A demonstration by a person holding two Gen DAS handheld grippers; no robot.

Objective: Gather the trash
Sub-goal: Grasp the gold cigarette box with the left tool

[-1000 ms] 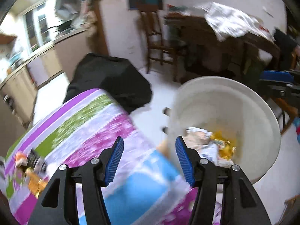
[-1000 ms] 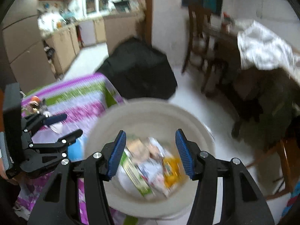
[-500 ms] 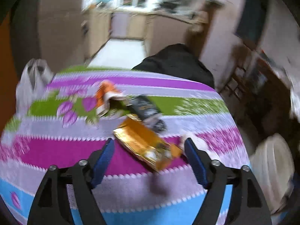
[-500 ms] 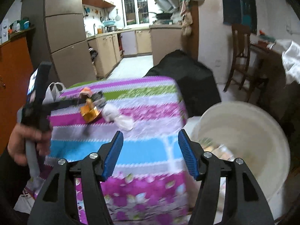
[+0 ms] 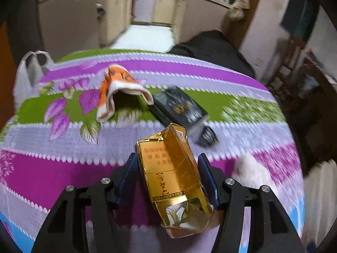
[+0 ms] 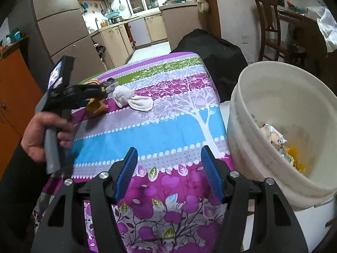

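A crumpled gold cigarette pack lies between the open jaws of my left gripper; the blue pads stand beside its edges. It also shows in the right wrist view, under the left gripper. Behind it lie a black cigarette pack and an orange-and-white wrapper. A white crumpled tissue lies on the striped tablecloth. My right gripper is open and empty over the table's near end. A white bucket with trash inside stands right of the table.
A white plastic bag hangs at the table's far left edge. A black covered object stands beyond the table. Wooden chairs and a cluttered table are at the right; kitchen cabinets are behind.
My left gripper swung from the bucket to the tabletop and came down around the gold pack. My right gripper drew back from over the bucket to the table's near end.
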